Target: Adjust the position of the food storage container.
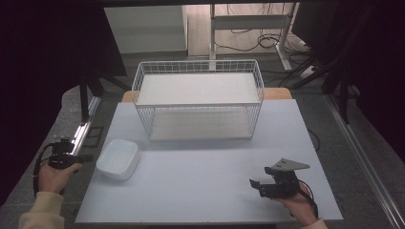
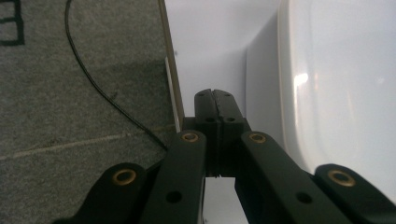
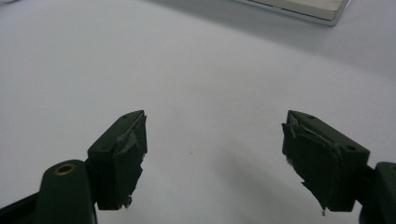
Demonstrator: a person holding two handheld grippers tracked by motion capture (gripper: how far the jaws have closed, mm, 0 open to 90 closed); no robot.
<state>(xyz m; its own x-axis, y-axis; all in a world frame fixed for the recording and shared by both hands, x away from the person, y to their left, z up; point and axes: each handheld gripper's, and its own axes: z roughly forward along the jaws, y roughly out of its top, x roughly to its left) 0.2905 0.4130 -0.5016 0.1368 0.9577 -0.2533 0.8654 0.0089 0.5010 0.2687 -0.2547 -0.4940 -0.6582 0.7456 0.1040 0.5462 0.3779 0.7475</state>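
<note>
Two tools sit low over a pale desk [image 1: 200, 191], one at each side. At the far left, the left tool [image 1: 87, 157] is held by a hand [image 1: 55, 176] in a cream sleeve, just off the desk's left edge above the grey carpet. Its jaws are clenched together with nothing between them, as the left gripper view shows, and they point toward a white dish [image 1: 118, 159]. That dish [image 2: 336, 93] lies near the desk's left edge, just beside the jaw tips but not touching them; its rim is rounded and its inside looks bare. A thin black cable [image 2: 93, 79] trails over the carpet. Further back, in the middle of the desk, stands a white wire rack [image 1: 198, 99] with two shelves, well apart from the dish. At the right, the right tool [image 1: 254, 185] rests in a hand near the desk's front edge, its jaws released and spread wide over bare desk [image 3: 196, 84].
</note>
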